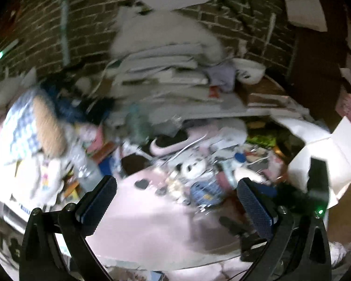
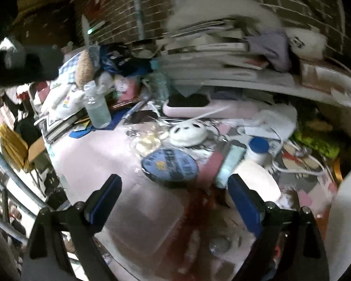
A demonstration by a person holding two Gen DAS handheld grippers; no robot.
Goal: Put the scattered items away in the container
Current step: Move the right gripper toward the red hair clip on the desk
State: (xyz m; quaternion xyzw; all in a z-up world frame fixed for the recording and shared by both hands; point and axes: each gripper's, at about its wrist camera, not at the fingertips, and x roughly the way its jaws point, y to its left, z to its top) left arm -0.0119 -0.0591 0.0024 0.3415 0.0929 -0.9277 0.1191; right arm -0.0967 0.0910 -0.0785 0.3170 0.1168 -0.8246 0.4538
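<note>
Cluttered pink tabletop (image 2: 86, 164) against a dark brick wall (image 2: 119, 23), seen from two handheld claws. Left gripper (image 1: 176, 201) spread wide, nothing between its blue-padded fingers (image 1: 98, 201), hovering above the pink surface; view blurred. Right gripper (image 2: 174, 199) likewise spread wide and empty, poised above a clear lidded plastic container (image 2: 147, 220) resting on the table directly under it. Just beyond the container, scattered items in a loose heap: a round blue tin (image 2: 169, 166), a white panda-face pouch (image 2: 188, 133) behind it, a pale mint tube (image 2: 230, 164) beside a pink case (image 2: 209, 166), a white bottle with a blue cap (image 2: 257, 151), a white disc (image 2: 257, 175) near the right fingertip. Farther left, a clear plastic bottle (image 2: 97, 110) standing upright; behind, a pink tray (image 2: 187, 107) and a stack of books and papers (image 2: 206, 46). Apparently an early step: nothing gripped, no item visibly inside the container, though blur leaves this uncertain. Likely next: picking one nearby item, probably the blue tin, closest to the right claw. Needed for that: lowering over its rim, closing firmly, and getting the container open first if its lid is indeed on.
</note>
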